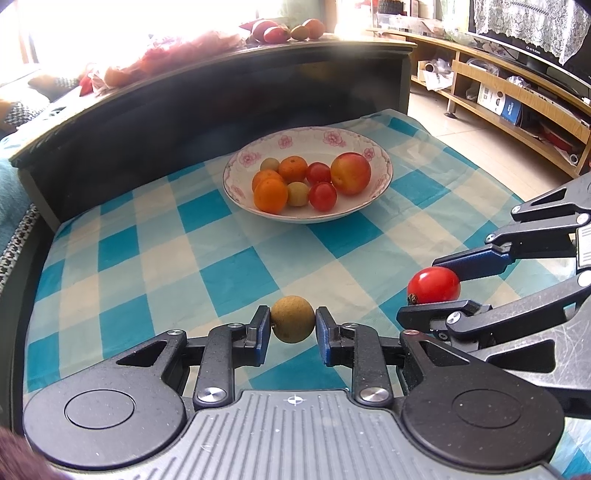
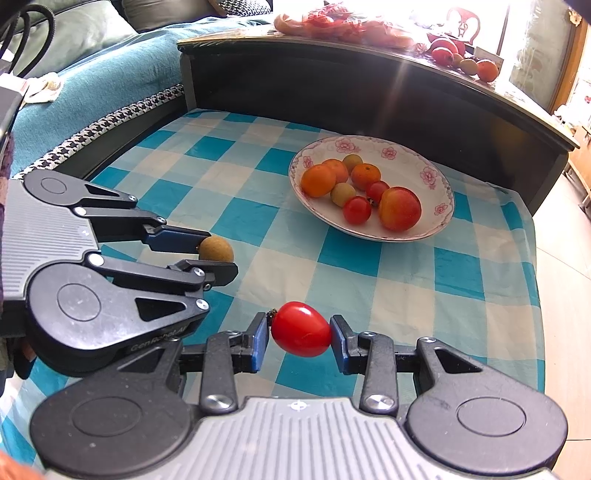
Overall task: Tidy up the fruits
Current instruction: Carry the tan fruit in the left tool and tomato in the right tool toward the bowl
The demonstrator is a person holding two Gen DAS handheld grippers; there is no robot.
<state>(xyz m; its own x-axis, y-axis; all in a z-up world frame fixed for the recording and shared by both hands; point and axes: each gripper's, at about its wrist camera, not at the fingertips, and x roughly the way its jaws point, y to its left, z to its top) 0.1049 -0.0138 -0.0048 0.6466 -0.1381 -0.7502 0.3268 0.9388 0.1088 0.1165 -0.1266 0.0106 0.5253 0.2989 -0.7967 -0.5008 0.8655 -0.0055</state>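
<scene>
My left gripper (image 1: 292,320) is shut on a small brown longan (image 1: 293,319), held above the checked cloth; it also shows in the right wrist view (image 2: 216,250). My right gripper (image 2: 300,329) is shut on a red cherry tomato (image 2: 302,328), seen in the left wrist view too (image 1: 434,285). A white floral bowl (image 1: 258,151) ahead holds oranges (image 1: 270,195), cherry tomatoes (image 1: 322,196), small green-brown longans (image 1: 297,194) and a peach (image 1: 350,173). The bowl in the right wrist view (image 2: 439,184) lies ahead and to the right of the tomato.
A blue and white checked cloth (image 1: 221,266) covers the table. A dark raised ledge (image 1: 184,110) runs behind the bowl, with more fruit (image 1: 291,29) on top. A teal sofa (image 2: 110,66) lies left; a wooden TV shelf (image 1: 517,103) stands right.
</scene>
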